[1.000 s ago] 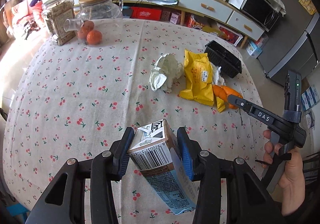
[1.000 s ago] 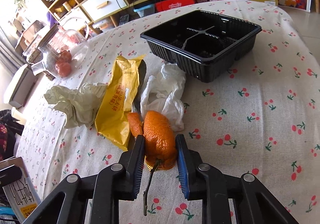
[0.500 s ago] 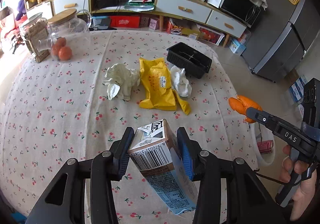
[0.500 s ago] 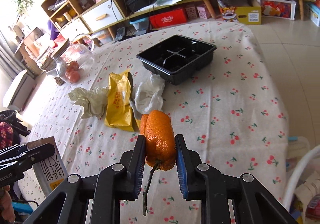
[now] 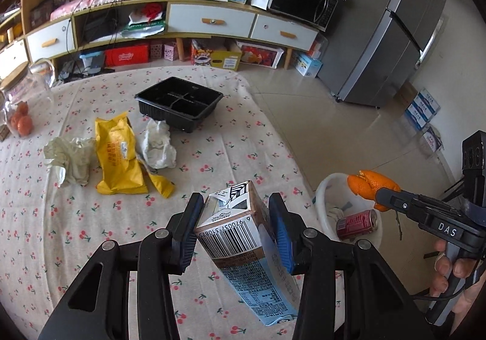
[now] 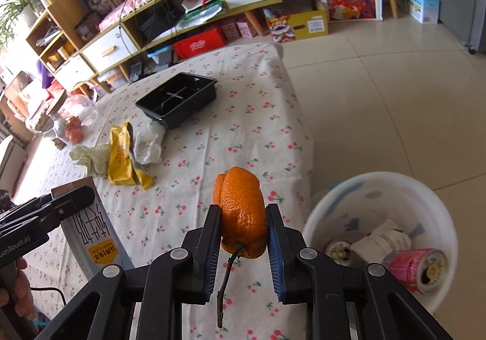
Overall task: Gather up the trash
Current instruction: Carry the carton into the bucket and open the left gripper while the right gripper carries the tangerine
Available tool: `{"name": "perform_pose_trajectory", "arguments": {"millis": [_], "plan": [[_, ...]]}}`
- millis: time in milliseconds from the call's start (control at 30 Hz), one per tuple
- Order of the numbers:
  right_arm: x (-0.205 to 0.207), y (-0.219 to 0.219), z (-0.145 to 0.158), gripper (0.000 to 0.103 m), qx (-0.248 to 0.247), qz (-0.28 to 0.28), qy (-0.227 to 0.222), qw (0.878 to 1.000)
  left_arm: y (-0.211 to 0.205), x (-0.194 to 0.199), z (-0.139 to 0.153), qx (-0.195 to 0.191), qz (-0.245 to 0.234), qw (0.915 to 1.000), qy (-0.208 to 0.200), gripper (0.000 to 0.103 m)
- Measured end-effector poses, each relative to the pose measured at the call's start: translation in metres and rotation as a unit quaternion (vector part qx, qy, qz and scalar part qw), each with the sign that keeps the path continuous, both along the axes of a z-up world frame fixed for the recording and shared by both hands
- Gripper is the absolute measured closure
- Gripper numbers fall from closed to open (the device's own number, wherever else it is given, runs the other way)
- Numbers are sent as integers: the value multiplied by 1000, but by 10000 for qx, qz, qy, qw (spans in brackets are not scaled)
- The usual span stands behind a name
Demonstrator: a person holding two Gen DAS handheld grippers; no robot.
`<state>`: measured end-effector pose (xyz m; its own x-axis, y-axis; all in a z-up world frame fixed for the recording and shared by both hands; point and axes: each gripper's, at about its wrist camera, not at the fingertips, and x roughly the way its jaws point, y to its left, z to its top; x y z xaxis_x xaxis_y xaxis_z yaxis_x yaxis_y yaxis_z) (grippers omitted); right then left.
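My left gripper [image 5: 234,218] is shut on a milk carton [image 5: 243,249] and holds it above the table's right part. My right gripper [image 6: 241,218] is shut on an orange peel [image 6: 241,212] with a stem, held in the air near the table's right edge, beside the white trash bin [image 6: 349,197]. In the left wrist view the peel [image 5: 369,185] hangs over the bin [image 5: 323,197]. On the table lie a yellow wrapper [image 5: 117,151], two crumpled papers [image 5: 158,145] [image 5: 68,161] and a black tray [image 5: 179,101].
The bin holds a red can [image 6: 416,264], another can and a wrapper. A glass jar with oranges [image 5: 21,106] stands at the table's far left. Shelves and drawers line the back wall; a grey fridge [image 5: 388,27] stands on the right.
Both grippers have lifted and moved right, away from the trash pile. The right gripper picked the peel off the table and carried it to the bin at the table's edge.
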<state>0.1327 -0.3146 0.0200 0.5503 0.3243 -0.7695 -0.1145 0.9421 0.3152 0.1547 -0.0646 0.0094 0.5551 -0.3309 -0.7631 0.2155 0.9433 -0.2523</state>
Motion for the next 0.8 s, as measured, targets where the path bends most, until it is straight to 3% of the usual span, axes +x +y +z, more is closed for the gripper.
{"name": "perform_pose_trajectory", "arguments": {"millis": [433,633,733,767,800], "plan": [[-48,-94,-8,77,-235,-781,238,9964,-107,6,-14,-599,-662,9936,-691,56],[-62,-130,-17,77,-315,-1023,395,9935,-153,6,-19,-395,-939,9854,-1366,56],[-65,-140,-18,77,-349,-1095,420,9925,-165,12,-26,-324,-1065,9826,-1486,56],[-66,-142,-18,77,-360,-1106,431,9923,-168,13,-29,-270,-1105,9817,-1527,55],[-66,-144,-19,77,-370,-1108,444,9922,-170,14,-32,-165,-1122,9817,-1533,46]]}}
